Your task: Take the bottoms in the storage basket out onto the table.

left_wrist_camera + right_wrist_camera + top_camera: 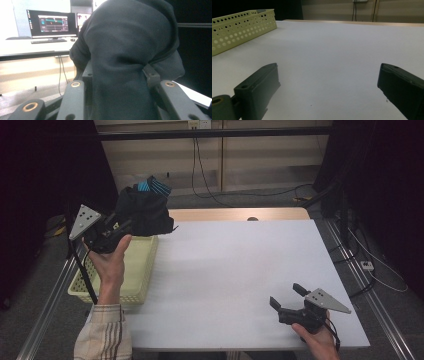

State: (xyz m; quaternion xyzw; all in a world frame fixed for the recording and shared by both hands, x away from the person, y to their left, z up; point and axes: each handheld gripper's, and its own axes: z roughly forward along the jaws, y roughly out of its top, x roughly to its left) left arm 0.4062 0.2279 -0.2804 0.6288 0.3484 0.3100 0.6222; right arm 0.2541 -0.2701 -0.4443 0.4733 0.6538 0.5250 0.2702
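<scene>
A dark cloth bundle (145,210) with a blue striped piece (152,185) on top hangs in the air above the far end of the pale yellow perforated basket (145,270). My left gripper (125,226) is shut on the bundle from the left, held up by a hand. In the left gripper view the dark cloth (125,50) bulges between and over both jaws of the left gripper (118,72). My right gripper (286,295) rests low near the table's front right, open, nothing between its jaws. Its view shows the right gripper (329,72) over bare white tabletop (332,45).
The basket (242,27) stands at the table's left edge. The white table (240,260) ends in a wooden strip (240,214) at the far side. Cables (200,170) lie on the floor beyond. A monitor (51,23) stands on a desk in the left gripper view.
</scene>
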